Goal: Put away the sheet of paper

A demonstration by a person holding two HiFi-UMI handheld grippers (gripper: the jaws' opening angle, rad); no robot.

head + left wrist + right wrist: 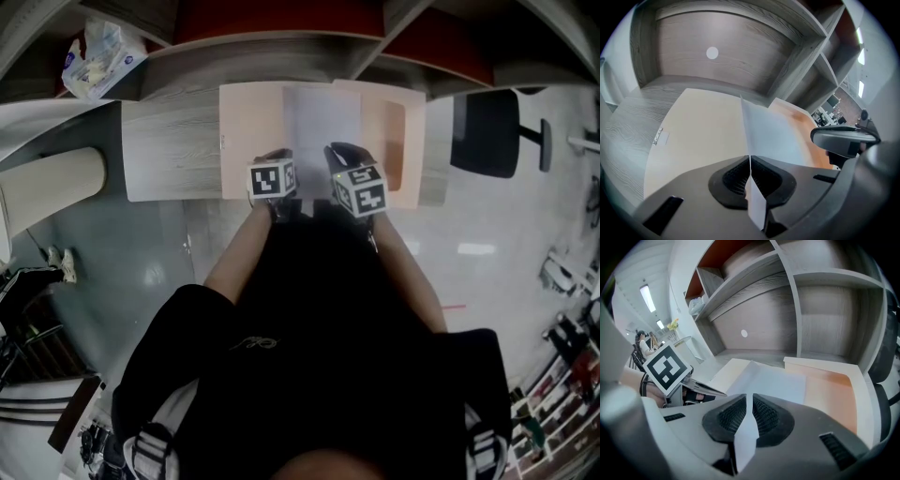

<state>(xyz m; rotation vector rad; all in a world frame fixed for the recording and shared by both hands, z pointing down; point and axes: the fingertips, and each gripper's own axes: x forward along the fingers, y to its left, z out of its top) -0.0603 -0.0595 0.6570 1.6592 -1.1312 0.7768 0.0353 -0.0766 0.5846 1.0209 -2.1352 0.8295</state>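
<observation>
A white sheet of paper (322,120) is held over an open peach folder (249,141) that lies on the grey wooden shelf board (169,150). My left gripper (280,157) is shut on the sheet's near edge at the left, and my right gripper (339,156) is shut on the same edge at the right. In the left gripper view the paper (771,136) runs up out of the closed jaws of the left gripper (750,171) above the folder (701,131). The right gripper view shows the sheet (774,380) pinched in the right gripper (749,414), with the folder's orange inside (839,390) beyond.
Shelf compartments with upright dividers (797,301) rise behind the folder. A plastic bag (98,54) lies on a shelf at the far left. A black chair (487,131) stands right of the shelf, and a pale cylinder (52,186) sits at the left.
</observation>
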